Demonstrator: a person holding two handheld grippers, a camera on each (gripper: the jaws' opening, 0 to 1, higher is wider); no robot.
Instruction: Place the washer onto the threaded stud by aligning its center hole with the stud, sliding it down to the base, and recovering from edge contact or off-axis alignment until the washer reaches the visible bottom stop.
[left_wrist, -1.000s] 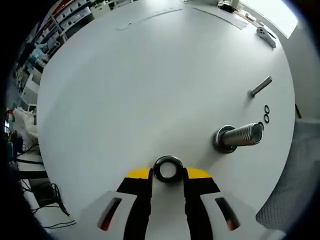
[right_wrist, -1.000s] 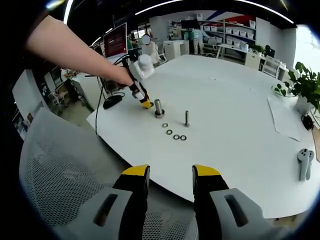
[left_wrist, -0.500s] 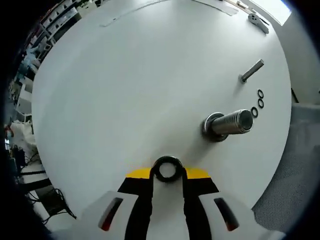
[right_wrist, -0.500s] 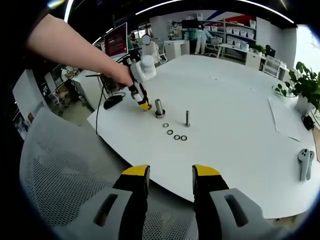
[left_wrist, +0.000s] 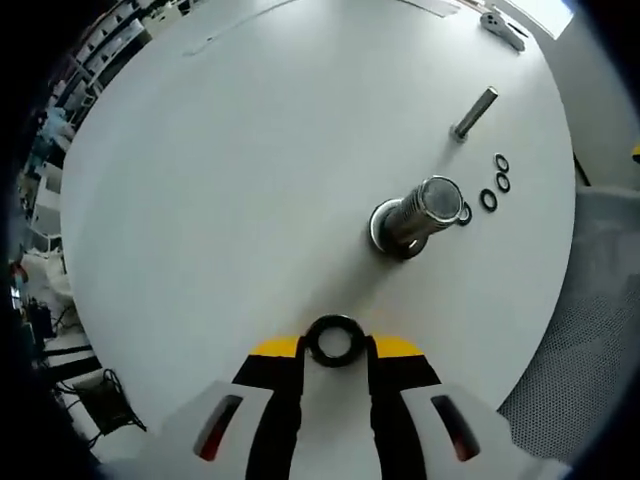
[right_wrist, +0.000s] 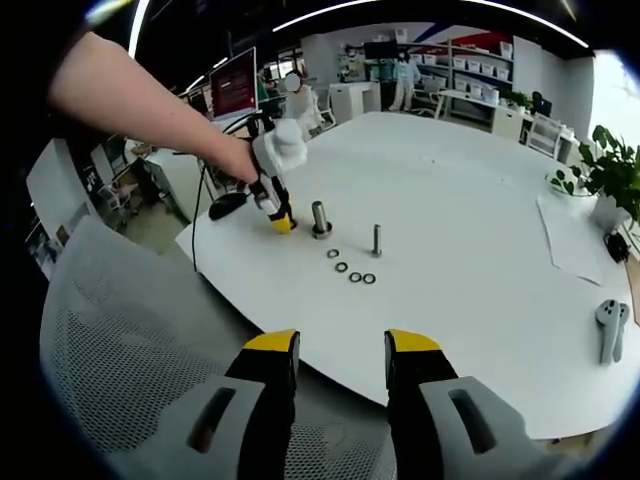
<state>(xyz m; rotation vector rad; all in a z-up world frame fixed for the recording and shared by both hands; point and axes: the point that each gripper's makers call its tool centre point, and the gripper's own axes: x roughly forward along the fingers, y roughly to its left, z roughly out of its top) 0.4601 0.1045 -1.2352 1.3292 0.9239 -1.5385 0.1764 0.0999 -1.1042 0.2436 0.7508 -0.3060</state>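
Observation:
In the left gripper view my left gripper (left_wrist: 335, 347) is shut on a dark metal washer (left_wrist: 334, 339), held above the white table (left_wrist: 250, 170). The thick threaded stud (left_wrist: 412, 215) stands on its base up and right of the washer, apart from it. In the right gripper view the left gripper (right_wrist: 276, 213) hangs just left of the same stud (right_wrist: 320, 217), held by a person's arm. My right gripper (right_wrist: 340, 355) is open with nothing between its fingers, back over a mesh chair, well away from the stud.
A thin bolt (left_wrist: 474, 113) stands past the stud, with three small black rings (left_wrist: 490, 185) beside it. The rings (right_wrist: 350, 271) and bolt (right_wrist: 376, 238) lie near the table's edge. A mesh chair (right_wrist: 130, 360) sits below. A white controller (right_wrist: 606, 325) lies far right, a plant (right_wrist: 598, 170) behind.
The left gripper has shifted with the washer; the stud now sits higher and more to the left in its view, seen more end-on. The right gripper has not moved.

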